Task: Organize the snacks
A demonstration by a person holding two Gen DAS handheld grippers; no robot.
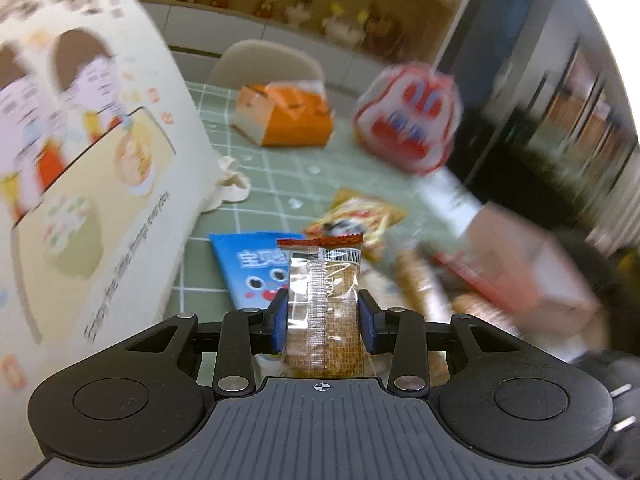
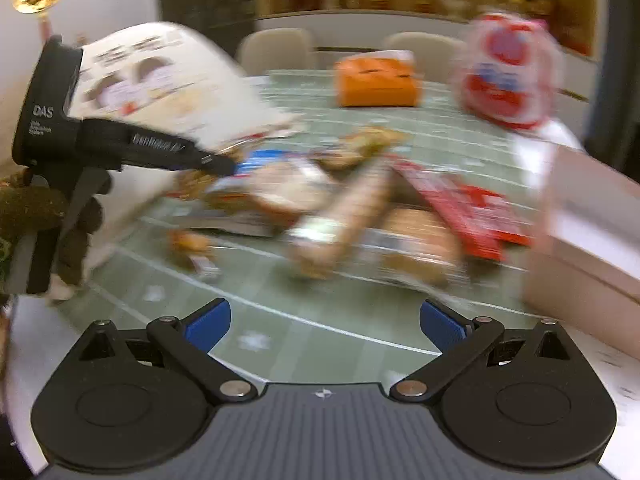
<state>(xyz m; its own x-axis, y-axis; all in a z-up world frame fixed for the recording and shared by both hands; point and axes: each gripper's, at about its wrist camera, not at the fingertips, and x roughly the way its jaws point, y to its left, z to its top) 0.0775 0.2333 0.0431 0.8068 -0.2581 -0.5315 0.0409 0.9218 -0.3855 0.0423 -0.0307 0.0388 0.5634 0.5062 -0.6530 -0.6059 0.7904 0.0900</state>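
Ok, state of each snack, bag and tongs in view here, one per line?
Left tongs: shut on the clear-wrapped snack.
Clear-wrapped snack: upright, held off the table.
Right tongs: open, empty.
Blue packet: flat on the tablecloth.
Orange box: lying on the tablecloth.
Big cartoon bag: standing.
Snack pile: blurred, loose.

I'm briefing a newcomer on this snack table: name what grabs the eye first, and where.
A small clear-wrapped snack bar with a red top edge stands upright between the left tool's blue pads. A tall cream cartoon-printed bag fills the left side. Behind, an orange box sits on the green grid tablecloth.
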